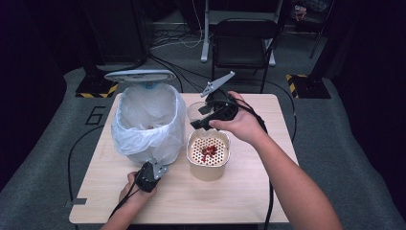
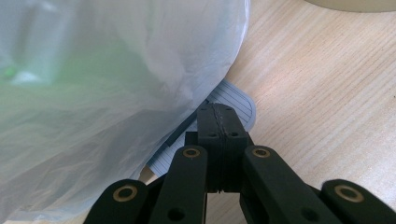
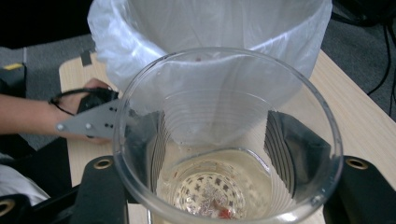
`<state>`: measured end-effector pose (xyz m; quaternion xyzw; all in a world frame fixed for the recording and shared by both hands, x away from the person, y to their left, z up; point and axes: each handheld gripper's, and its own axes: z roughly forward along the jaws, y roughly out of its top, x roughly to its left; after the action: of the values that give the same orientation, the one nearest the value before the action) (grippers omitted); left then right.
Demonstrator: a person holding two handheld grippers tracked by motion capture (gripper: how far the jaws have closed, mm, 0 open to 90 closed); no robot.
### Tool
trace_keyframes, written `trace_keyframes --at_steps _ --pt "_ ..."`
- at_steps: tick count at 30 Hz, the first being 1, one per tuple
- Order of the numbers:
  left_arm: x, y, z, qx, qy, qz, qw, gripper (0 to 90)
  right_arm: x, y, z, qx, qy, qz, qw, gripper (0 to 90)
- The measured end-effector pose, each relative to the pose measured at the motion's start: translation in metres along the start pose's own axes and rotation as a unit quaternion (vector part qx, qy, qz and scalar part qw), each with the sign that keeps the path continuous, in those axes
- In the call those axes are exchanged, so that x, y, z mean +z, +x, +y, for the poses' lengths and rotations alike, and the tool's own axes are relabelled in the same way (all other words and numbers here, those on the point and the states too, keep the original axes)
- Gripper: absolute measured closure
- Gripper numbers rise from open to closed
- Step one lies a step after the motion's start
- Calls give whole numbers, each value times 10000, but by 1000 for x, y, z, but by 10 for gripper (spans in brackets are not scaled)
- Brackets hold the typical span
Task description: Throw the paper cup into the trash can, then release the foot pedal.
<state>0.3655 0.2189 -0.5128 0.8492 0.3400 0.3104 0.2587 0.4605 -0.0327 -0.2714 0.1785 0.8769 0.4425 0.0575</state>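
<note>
While the right gripper (image 1: 207, 116) is holding the clear plastic cup (image 1: 196, 111) just above the far rim of the tan strainer pot (image 1: 207, 170), its jaws are pinching the cup's ribbed wall from both sides — the right gripper view is looking straight down the open mouth (image 3: 227, 135), with the perforated insert (image 3: 208, 193) showing through the clear bottom. Judging from that, the cup's long axis is running close to vertical, mouth pointing up toward the gripper camera and base down toward the pot; I cannot tell its exact tilt.

On the table, the cup is sitting near the centre, the pot with its red scraps (image 1: 208, 153) at six o'clock of it, and the bin lined with a white bag (image 1: 149, 123) at nine o'clock, lid (image 1: 140, 75) raised. The left gripper (image 1: 148, 176) is resting at about seven o'clock of the bin, its jaws pressed together with nothing between them, tips lying over the grey ribbed pedal (image 2: 238, 105) — whether they are bearing down on it I cannot tell.

Risks, as I judge them: the thin cup is flexing easily, so a harder squeeze could be buckling it and popping it free; a loose pinch could be letting it slip into the pot. If the left tips are sliding off the pedal, the lid could be dropping while the cup is swinging toward the bin.
</note>
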Motion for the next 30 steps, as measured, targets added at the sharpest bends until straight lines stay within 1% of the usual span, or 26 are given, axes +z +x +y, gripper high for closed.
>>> trace_keyframes --at_steps 1,3,4,5,6,7,8,9,10,11,12,15,16,19,25,28,29,30 --pt "-1 1 0 11 39 -62 10000 898 0 0 1 17 -46 -1 10000 385" --pt "-1 1 0 11 35 -48 10000 898 -1 2 4 81 -80 9 9999 386" --pt "-1 0 0 14 29 1 10000 898 -2 3 6 134 -100 27 9999 386" --pt "-1 0 0 14 29 1 10000 898 -2 3 6 134 -100 27 9999 386" --pt "-1 0 0 10 32 -4 10000 898 -2 4 10 149 -118 -6 9998 386" --pt "-1 0 0 10 32 -4 10000 898 -2 4 10 149 -118 -6 9998 386" --pt "-1 1 1 39 61 -66 10000 898 -3 6 15 133 -152 -25 9998 386" --pt "-1 1 1 39 61 -66 10000 898 -3 6 15 133 -152 -25 9998 386" --pt "-1 1 1 43 72 -68 9999 898 -4 7 19 152 -210 -67 9996 386" --pt "-1 1 1 42 69 -88 9999 898 -6 8 22 183 -247 -58 9995 386" --pt "-1 1 1 47 76 -63 9999 898 -7 9 25 223 -284 -39 9993 386" --pt "-1 1 1 50 82 -72 9999 898 -10 11 33 178 -330 -136 9992 386" --pt "-1 0 1 21 79 -64 9999 898 -11 11 36 180 -359 -157 9991 386" --pt "-1 1 1 42 79 -71 9999 898 -12 13 43 206 -428 -125 9988 386" --pt "-1 1 1 45 78 -67 9999 898 -7 18 53 165 -441 -131 9988 385" --pt "-1 1 1 55 84 -66 9999 898 1 22 59 122 -479 -88 9987 385" --pt "-1 1 1 55 84 -66 9999 898 1 22 59 122 -479 -88 9987 385" --pt "-1 1 1 46 84 -65 9999 898 6 23 62 98 -478 -78 9988 384"
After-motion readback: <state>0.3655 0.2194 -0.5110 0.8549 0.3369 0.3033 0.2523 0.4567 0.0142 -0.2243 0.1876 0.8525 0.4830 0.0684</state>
